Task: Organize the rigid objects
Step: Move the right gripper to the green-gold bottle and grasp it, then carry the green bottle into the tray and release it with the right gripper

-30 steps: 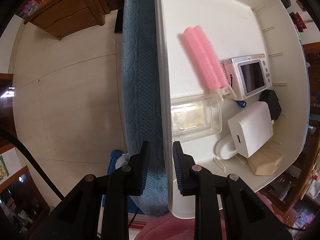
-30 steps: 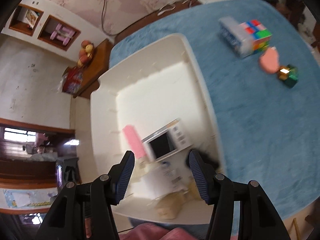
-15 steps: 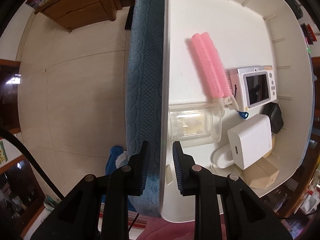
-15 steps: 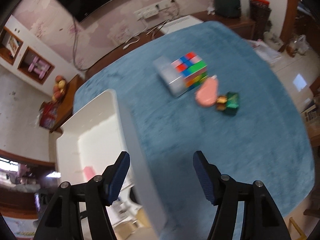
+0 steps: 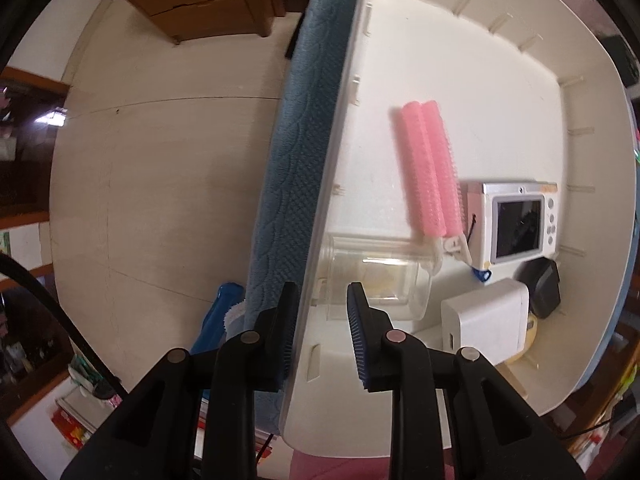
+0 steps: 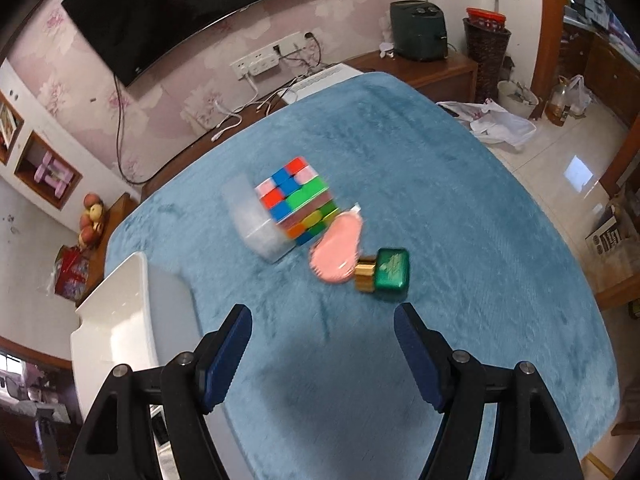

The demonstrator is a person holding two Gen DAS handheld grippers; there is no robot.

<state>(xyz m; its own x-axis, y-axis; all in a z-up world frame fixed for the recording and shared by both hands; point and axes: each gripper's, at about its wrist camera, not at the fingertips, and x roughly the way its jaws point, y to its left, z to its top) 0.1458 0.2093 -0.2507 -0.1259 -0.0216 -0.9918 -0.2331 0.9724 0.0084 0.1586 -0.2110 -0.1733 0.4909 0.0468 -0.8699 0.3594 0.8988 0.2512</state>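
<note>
Left wrist view: your left gripper (image 5: 320, 332) clamps the white plastic bin's (image 5: 460, 60) rim, steadying it, while your right gripper (image 6: 322, 354), jaws just widened and empty, faces the multicoloured puzzle cube (image 6: 300, 200) beyond the bin.

Blue cloth (image 6: 460, 208), white bin (image 5: 440, 72), pink rollers (image 5: 430, 172), multicolour cube (image 6: 298, 200), green-gold bottle (image 6: 386, 276), pink comb (image 6: 338, 250).

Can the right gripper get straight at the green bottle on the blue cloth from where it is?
Probably yes. The right gripper is open and empty, and only bare cloth lies between it and the green bottle; the pink comb touches its cap.
</note>
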